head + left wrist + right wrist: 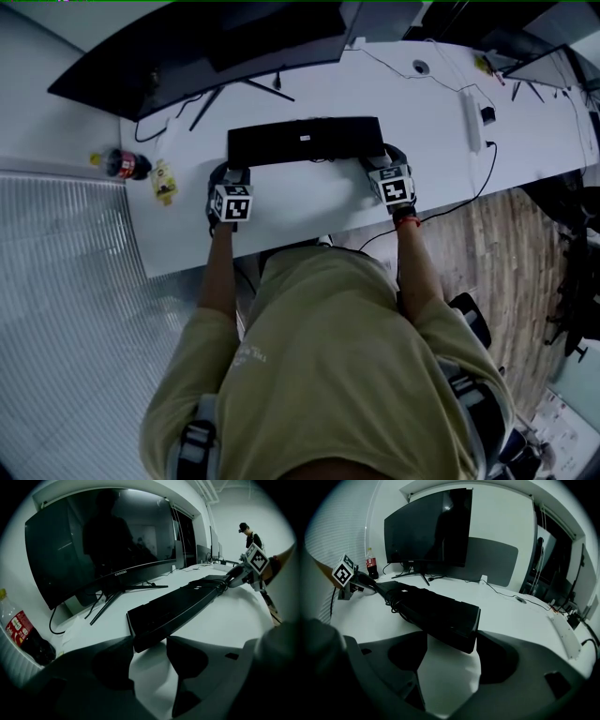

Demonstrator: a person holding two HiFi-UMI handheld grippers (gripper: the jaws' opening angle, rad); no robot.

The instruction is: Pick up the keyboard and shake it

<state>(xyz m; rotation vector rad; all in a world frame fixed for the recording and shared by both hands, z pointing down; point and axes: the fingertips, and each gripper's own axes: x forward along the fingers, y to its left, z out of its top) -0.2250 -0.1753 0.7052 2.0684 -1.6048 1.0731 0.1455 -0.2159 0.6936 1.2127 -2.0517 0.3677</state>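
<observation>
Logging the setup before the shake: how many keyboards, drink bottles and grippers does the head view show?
keyboard: 1
bottle: 1
grippers: 2, the left gripper and the right gripper
Total: 4

One keyboard [305, 142]; one bottle [122, 164]; one curved monitor [187, 52]

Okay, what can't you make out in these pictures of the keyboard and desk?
- Keyboard keys: no view shows them; only dark, plain faces, heavy shadow.
- Bottle label print: left gripper view, too small, blurred near the edge.
- Left gripper fingertips: head view, hidden beneath its own body.
- Monitor top: head view, cut off by the frame.
</observation>
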